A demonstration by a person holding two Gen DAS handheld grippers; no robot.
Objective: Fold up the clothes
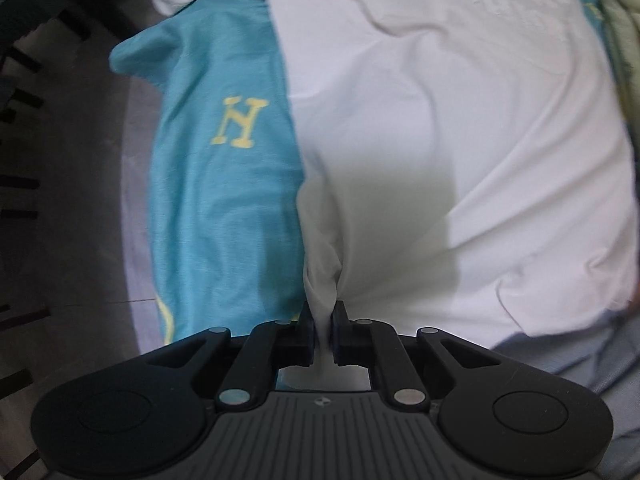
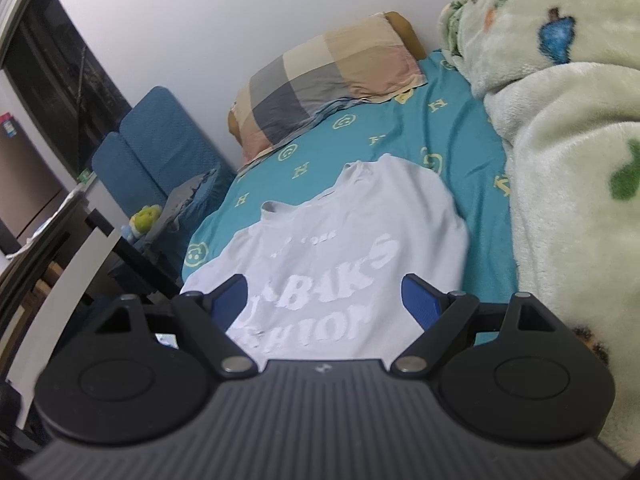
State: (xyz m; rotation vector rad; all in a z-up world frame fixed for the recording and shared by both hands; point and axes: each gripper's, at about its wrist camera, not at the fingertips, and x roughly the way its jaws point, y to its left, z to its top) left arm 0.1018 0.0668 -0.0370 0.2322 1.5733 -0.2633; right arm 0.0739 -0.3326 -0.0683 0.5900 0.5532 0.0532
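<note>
The left hand-held gripper [image 1: 323, 326] pinches a bunched fold of the white shirt [image 1: 460, 128] on the bed [image 2: 360, 140], while the right hand-held gripper [image 2: 326, 300] hovers open above it.

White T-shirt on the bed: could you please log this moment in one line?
left gripper: shut on white T-shirt hem | right gripper: open above shirt | surface: teal bedsheet

A checked pillow [image 2: 320, 92] and green fleece blanket [image 2: 560, 140] lie on the teal bedsheet [image 2: 400, 136].
</note>
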